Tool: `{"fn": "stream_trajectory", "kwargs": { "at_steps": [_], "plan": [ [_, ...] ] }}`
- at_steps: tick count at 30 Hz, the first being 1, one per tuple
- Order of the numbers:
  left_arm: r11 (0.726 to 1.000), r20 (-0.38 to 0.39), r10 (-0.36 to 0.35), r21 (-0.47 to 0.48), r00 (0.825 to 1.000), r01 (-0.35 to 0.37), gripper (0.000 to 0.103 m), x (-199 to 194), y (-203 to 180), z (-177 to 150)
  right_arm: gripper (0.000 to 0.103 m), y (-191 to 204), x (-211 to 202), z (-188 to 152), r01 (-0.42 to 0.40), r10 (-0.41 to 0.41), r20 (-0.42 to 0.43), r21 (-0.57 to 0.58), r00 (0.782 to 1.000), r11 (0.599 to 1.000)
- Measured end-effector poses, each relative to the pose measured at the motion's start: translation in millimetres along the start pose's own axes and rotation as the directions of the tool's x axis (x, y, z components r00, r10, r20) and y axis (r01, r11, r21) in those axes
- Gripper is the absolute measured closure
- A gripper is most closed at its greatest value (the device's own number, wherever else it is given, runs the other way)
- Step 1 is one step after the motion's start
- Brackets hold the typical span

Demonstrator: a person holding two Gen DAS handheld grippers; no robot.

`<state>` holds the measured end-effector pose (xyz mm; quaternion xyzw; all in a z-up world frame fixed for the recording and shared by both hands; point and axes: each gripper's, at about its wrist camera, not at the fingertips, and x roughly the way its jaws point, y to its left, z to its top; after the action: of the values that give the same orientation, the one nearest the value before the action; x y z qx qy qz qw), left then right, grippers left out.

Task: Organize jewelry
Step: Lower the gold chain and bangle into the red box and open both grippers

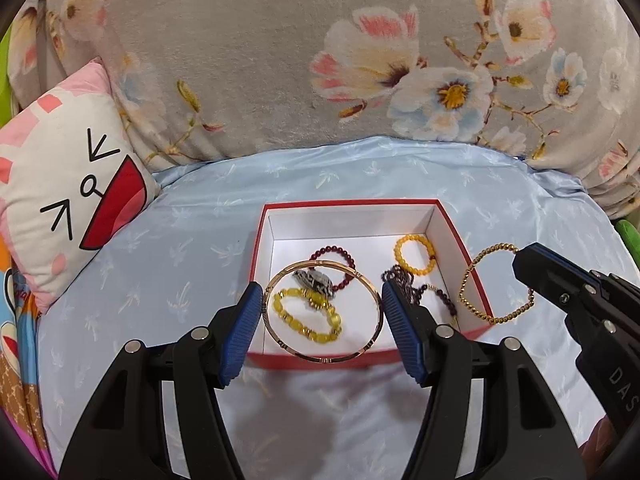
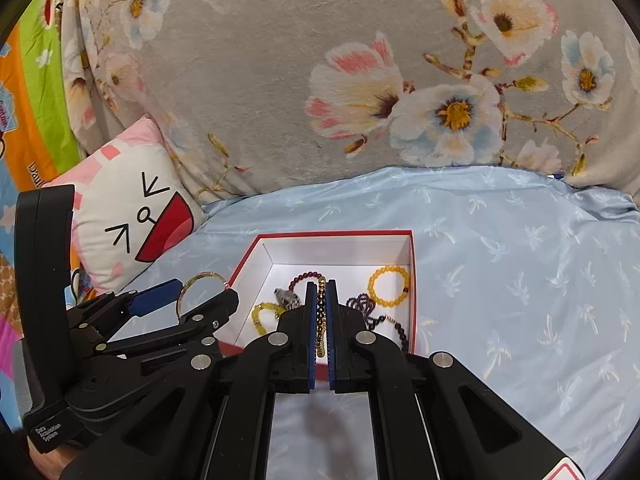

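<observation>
My left gripper [image 1: 322, 296] is shut on a thin gold bangle [image 1: 324, 359], its blue pads pressing the ring's two sides above the near end of a red box [image 1: 352, 202] with a white inside. To the right, the right gripper [image 1: 520, 262] is shut on a gold bead bracelet [image 1: 464, 288] that hangs over the box's right wall. In the right wrist view that gold bead bracelet [image 2: 321, 320] runs edge-on between the right gripper's [image 2: 321, 282] pads, above the box [image 2: 336, 234]. The left gripper [image 2: 160, 300] shows at the left there with the bangle [image 2: 202, 276].
Inside the box lie a yellow bead bracelet [image 1: 308, 320], a dark red one [image 1: 344, 256], an orange one [image 1: 416, 254] and dark purple beads [image 1: 404, 280]. The box sits on a pale blue sheet [image 1: 180, 280]. A cartoon-face pillow [image 1: 68, 184] lies left, a floral blanket [image 1: 280, 60] behind.
</observation>
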<state>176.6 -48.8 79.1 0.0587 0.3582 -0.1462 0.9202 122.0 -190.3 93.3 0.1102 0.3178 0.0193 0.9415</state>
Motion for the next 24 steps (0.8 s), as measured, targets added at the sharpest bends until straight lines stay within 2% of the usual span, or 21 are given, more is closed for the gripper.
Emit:
{"fn": "stream_trajectory", "kwargs": {
  "at_steps": [6, 12, 24],
  "plan": [
    [1.000, -0.004, 0.000, -0.008, 1.000, 0.000, 0.044, 24, 0, 17, 0.099, -5, 28, 14, 0.012, -0.012, -0.019, -0.011, 1.000, 1.000],
    [1.000, -0.008, 0.000, -0.030, 1.000, 0.000, 0.044, 46, 6, 26, 0.099, -17, 58, 23, -0.004, 0.006, -0.061, 0.028, 0.998, 1.000],
    [0.999, -0.058, 0.024, -0.032, 0.998, -0.026, 0.044, 82, 11, 22, 0.099, -10, 103, 11, -0.002, 0.005, -0.130, 0.023, 0.991, 1.000]
  ]
}}
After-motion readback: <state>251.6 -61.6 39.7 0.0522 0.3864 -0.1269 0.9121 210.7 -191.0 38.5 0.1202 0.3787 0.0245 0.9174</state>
